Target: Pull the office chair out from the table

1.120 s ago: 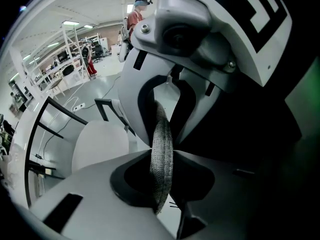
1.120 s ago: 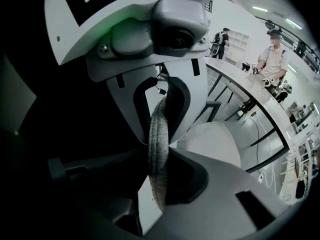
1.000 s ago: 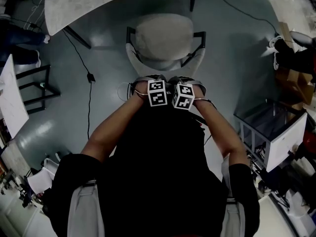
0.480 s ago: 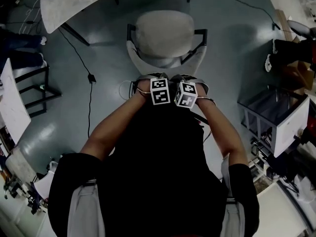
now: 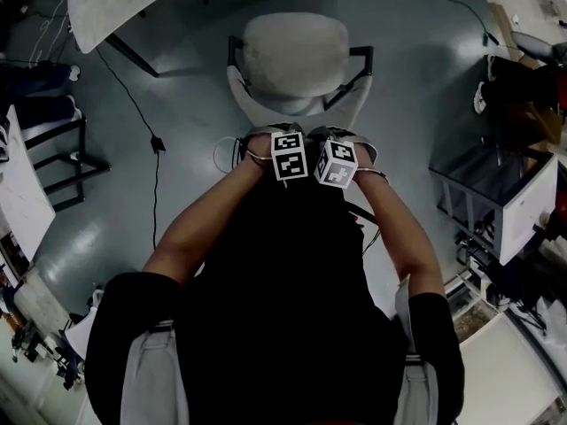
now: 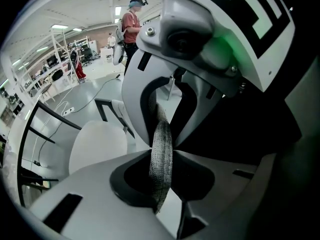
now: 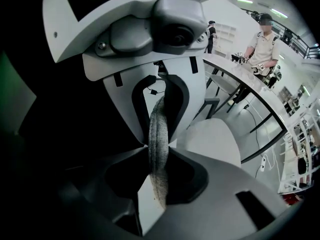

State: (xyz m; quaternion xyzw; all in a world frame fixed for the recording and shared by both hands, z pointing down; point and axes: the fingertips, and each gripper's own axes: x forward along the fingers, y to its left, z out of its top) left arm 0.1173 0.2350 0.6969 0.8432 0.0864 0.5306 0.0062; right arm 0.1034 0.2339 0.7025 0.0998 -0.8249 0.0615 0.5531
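Pulling the chair [image 5: 294, 60] clear calls for an even, level draw from both hands, so that it rolls straight and does not swivel; grip pressure should not slacken. The left gripper [image 6: 161, 156] and right gripper [image 7: 159, 156] are each clamped on the fabric top edge of the backrest [image 5: 246, 104], side by side. The seat lies just beyond them, standing apart from the table [image 5: 115, 3] at the upper left.

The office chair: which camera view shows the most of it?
The head view: it shows the office chair from above, with its seat, back and both armrests. Each gripper view shows only the fabric edge of its back, clamped by the left gripper and the right gripper, and part of the seat.
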